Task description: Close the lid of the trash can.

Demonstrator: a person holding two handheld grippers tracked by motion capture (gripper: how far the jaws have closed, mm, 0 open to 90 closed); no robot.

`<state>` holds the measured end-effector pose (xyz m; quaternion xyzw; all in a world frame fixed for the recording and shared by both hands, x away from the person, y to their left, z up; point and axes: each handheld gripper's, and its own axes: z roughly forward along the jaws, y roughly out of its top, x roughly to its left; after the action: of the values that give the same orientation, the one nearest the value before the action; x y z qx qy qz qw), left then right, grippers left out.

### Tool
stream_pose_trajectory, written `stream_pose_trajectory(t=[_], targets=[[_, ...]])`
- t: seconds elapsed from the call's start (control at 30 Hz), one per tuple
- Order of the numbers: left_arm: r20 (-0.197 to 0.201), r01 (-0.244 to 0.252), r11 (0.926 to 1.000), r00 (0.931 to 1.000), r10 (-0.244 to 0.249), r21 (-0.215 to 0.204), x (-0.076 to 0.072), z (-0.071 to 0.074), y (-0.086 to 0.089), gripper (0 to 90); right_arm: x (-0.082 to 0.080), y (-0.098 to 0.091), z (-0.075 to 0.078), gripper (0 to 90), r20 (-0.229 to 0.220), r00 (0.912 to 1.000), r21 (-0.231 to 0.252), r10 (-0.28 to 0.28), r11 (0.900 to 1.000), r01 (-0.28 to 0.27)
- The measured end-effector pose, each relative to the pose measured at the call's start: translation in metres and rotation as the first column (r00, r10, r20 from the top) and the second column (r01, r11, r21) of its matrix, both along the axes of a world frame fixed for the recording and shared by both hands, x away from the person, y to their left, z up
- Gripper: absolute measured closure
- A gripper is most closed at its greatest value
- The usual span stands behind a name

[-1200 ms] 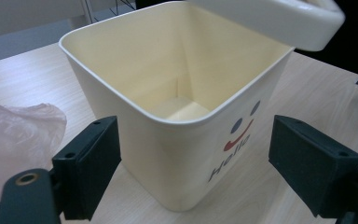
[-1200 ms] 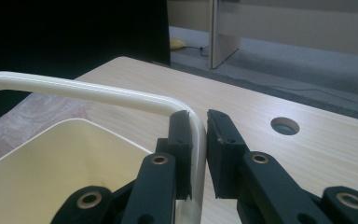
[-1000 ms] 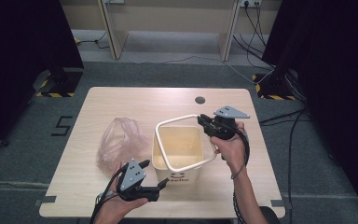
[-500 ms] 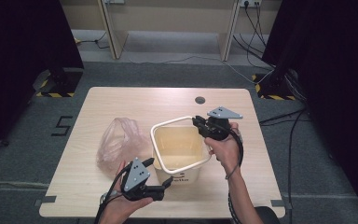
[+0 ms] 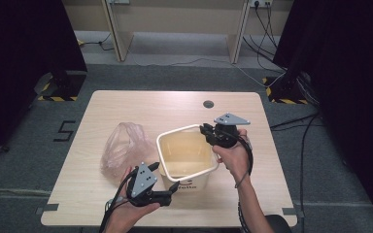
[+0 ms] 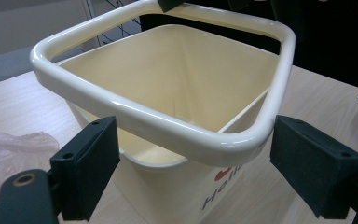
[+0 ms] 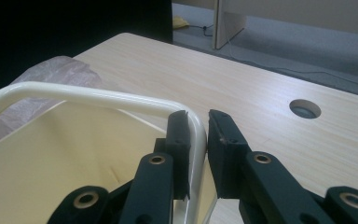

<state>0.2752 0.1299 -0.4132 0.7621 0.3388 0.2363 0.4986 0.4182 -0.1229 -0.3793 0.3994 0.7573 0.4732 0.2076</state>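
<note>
- A crumpled plastic bag (image 5: 124,148) is seen on the desk (image 5: 252,116), just left of the bin.
- The left claw (image 5: 174,187) is held wide open at the near rim of the cream bin (image 5: 187,182), gripping nothing.
- The right claw (image 5: 205,131) is clamped on the bin's far rim.
- Judged step: steadying the bin; next, the bag must be fetched for lining.

A cream plastic bin (image 5: 184,160) with a thick rounded rim stood upright and empty on the table (image 5: 126,104). It sat just right of a crumpled pinkish plastic bag (image 5: 124,148).

Wooden table (image 5: 126,104); bin (image 5: 187,182), plastic bag (image 5: 124,148).
</note>
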Motion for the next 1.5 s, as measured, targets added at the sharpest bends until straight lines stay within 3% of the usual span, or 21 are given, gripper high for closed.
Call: stream_pose_trajectory(t=[0.63, 0.73, 1.03, 1.2, 1.3, 1.43, 1.5], targets=[[-0.039, -0.042, 0.9991, 0.9983, 0.042, 0.008, 0.011, -0.005, 0.013, 15.1, -0.006, -0.009, -0.006, 77.3, -0.006, 1.0, -0.026, -0.004, 0.9996, 0.004], [-0.038, -0.057, 0.9983, 0.9976, 0.058, 0.011, 0.012, -0.006, 0.015, 15.9, -0.007, -0.013, -0.006, 80.9, -0.004, 1.0, -0.031, -0.005, 0.9995, 0.005], [-0.056, -0.05, 0.9987, 0.9972, 0.049, -0.012, 0.012, -0.006, 0.015, 16.0, -0.006, -0.015, -0.014, 77.6, -0.031, 0.9995, -0.017, 0.005, 0.9998, -0.006], [-0.049, -0.048, 0.9986, 0.9977, 0.046, -0.023, 0.011, -0.003, 0.017, 16.0, -0.007, -0.015, -0.015, 75.4, -0.027, 0.9995, -0.02, 0.019, 0.9996, -0.019], [-0.009, -0.072, 0.9971, 0.9974, 0.072, 0.024, 0.011, -0.002, 0.018, 15.8, -0.008, -0.017, -0.017, 74.7, -0.032, 0.9991, -0.019, 0.028, 0.9994, -0.029], [-0.047, -0.068, 0.9976, 0.9966, 0.067, -0.014, 0.013, -0.004, 0.02, 15.9, -0.009, -0.018, -0.018, 73.7, -0.03, 0.999, -0.02, 0.035, 0.9992, -0.035], [-0.044, -0.068, 0.9975, 0.9967, 0.068, -0.015, 0.012, -0.003, 0.02, 15.9, -0.009, -0.018, -0.019, 72.6, -0.028, 0.9989, -0.019, 0.039, 0.999, -0.04]])
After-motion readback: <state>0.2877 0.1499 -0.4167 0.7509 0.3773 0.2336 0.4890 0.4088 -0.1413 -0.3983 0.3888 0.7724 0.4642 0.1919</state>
